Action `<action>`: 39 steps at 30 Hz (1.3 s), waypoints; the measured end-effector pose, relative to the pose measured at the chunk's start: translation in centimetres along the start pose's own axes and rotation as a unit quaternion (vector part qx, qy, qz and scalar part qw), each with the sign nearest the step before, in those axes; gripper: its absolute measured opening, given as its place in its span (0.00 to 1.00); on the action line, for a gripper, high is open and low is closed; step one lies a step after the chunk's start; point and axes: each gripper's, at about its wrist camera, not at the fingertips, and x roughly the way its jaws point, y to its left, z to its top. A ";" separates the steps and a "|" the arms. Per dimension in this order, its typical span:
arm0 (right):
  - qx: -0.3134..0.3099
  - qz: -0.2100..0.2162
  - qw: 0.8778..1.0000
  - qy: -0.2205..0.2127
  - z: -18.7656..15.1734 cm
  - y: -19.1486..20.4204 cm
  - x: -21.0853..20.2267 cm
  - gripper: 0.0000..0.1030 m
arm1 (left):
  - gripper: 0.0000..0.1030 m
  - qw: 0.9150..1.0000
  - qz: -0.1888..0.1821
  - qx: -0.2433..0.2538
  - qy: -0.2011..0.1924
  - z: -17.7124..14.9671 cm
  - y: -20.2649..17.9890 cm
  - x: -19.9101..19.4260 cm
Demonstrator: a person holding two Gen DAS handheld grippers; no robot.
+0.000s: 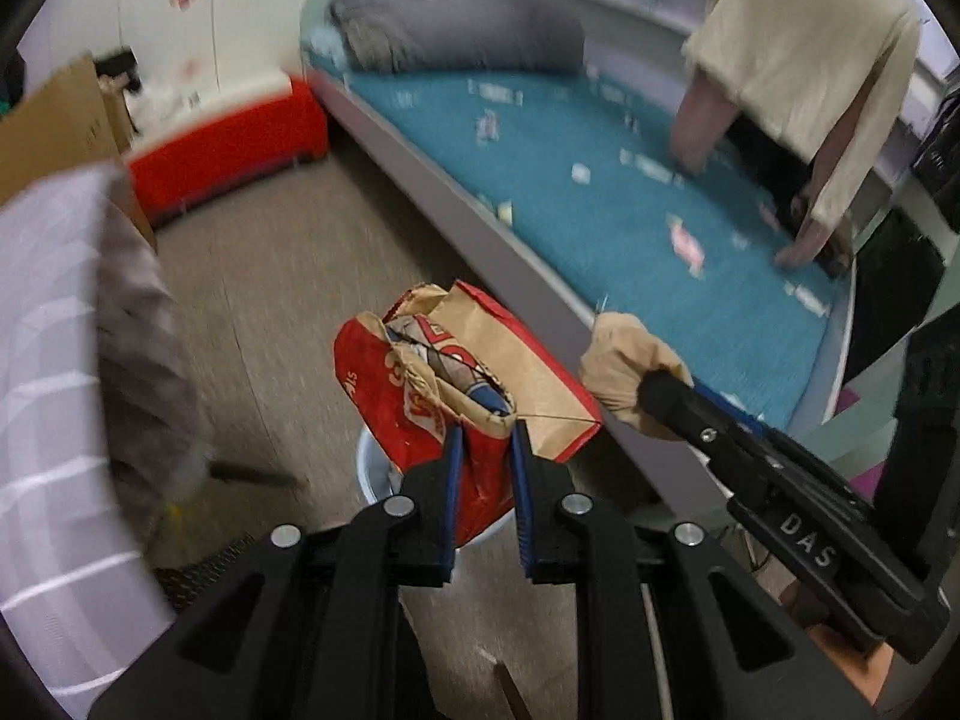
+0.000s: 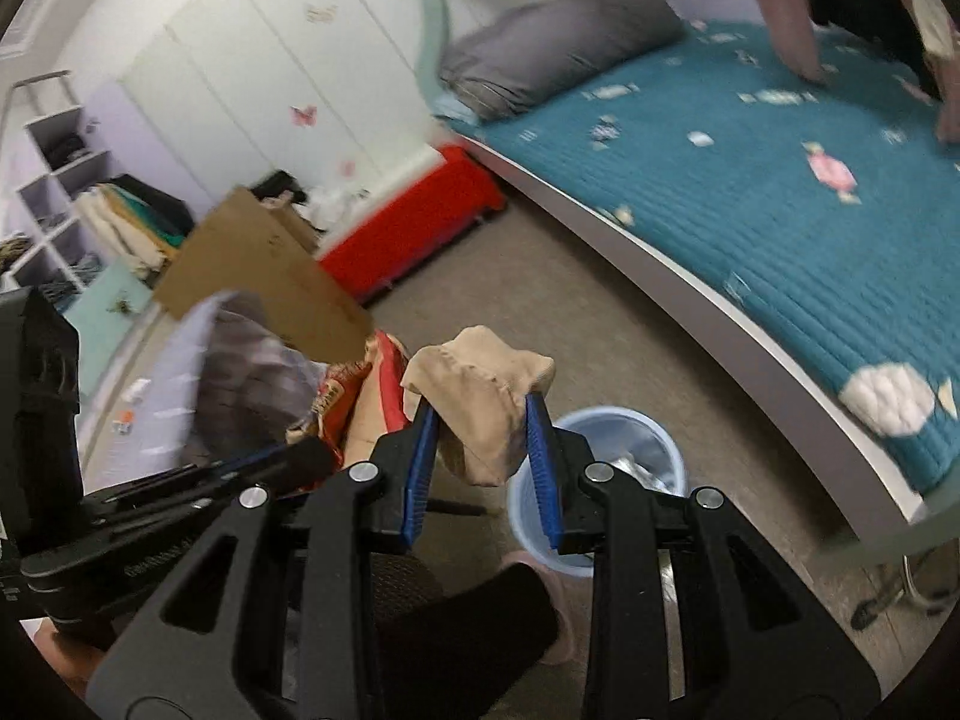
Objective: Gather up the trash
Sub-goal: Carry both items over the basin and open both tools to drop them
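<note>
My left gripper [image 1: 485, 438] is shut on a crumpled red and brown paper bag [image 1: 420, 384], held over the floor above a pale blue bin [image 1: 375, 471]. My right gripper [image 2: 483, 414] is shut on a crumpled tan wad [image 2: 480, 396]; the same wad [image 1: 624, 366] and the right gripper [image 1: 666, 390] show at the right of the left wrist view. In the right wrist view the pale blue bin [image 2: 600, 480] stands on the carpet just beyond and below the wad, and the red paper bag [image 2: 354, 402] shows at the left with the left gripper's body.
A bed with a teal quilt [image 1: 600, 180] and grey pillow [image 1: 456, 30] runs along the right; a person [image 1: 798, 60] leans over it. A red box [image 1: 228, 150], a cardboard sheet [image 2: 264, 276], a grey striped cloth [image 1: 60, 360] and shelves [image 2: 60, 180] stand left. My slippered foot [image 2: 540, 606] is near the bin.
</note>
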 end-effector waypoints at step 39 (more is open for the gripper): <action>0.065 -0.070 0.995 0.041 -2.3 -6.4 7.5 0.42 | 0.74 0.994 0.024 0.003 0.102 1.9 1.9 14.1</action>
